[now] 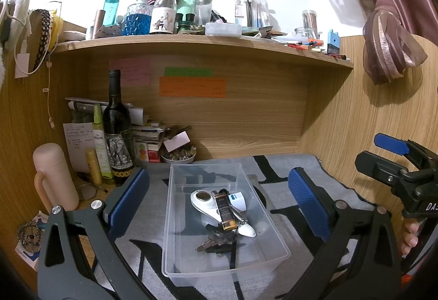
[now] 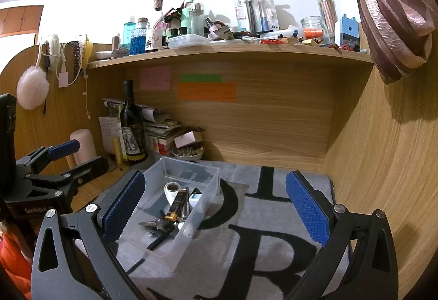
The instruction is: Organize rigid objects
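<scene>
A clear plastic box (image 1: pixel 175 217) sits on a grey mat (image 1: pixel 287 171) with big black letters, on the tabletop. Inside lie a white magnifier (image 1: pixel 204 201), a brown tube with a gold cap (image 1: pixel 224 212), keys (image 1: pixel 216 241) and a small white-and-blue card (image 1: pixel 237 197). The left tongs (image 1: pixel 219 201) and right tongs (image 2: pixel 215 206) both stand wide and hold nothing. Behind stands a wine bottle (image 1: pixel 116 130) with an elephant label.

Wine bottle (image 1: pixel 117 130), pink flask (image 1: pixel 53 176), cluttered shelf (image 1: pixel 202 43), knotted curtain (image 1: pixel 388 39)
</scene>
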Motion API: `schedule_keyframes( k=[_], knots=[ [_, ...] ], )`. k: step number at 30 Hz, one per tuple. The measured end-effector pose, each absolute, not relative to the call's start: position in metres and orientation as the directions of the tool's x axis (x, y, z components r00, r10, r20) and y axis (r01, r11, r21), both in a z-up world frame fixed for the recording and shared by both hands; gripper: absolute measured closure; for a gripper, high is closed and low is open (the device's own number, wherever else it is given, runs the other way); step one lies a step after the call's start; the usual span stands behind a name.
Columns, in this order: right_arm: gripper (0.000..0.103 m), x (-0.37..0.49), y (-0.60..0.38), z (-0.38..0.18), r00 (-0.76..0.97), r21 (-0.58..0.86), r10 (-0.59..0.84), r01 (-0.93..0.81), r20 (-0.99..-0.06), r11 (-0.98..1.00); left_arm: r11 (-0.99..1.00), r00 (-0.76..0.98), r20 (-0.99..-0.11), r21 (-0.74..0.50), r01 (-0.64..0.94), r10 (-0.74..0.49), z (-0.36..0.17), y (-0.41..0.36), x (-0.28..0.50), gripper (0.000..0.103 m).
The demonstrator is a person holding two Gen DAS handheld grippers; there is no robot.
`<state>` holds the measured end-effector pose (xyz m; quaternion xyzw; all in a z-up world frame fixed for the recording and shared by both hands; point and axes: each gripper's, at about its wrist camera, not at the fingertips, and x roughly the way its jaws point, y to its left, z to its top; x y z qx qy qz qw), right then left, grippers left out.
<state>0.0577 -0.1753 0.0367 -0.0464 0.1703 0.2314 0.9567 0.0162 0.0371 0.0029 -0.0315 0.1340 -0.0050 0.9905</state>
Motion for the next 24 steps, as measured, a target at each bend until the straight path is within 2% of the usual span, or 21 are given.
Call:
schedule_keyframes(
  k=[24],
  knots=[
    [0.0, 0.073, -0.164, 0.029, 0.823, -0.01, 0.418, -0.457, -0.385, 0.889, 0.996, 0.952, -0.299, -0.073, 0.052, -0.071, -0.003, 0.037, 0.031, 0.0]
  ],
)
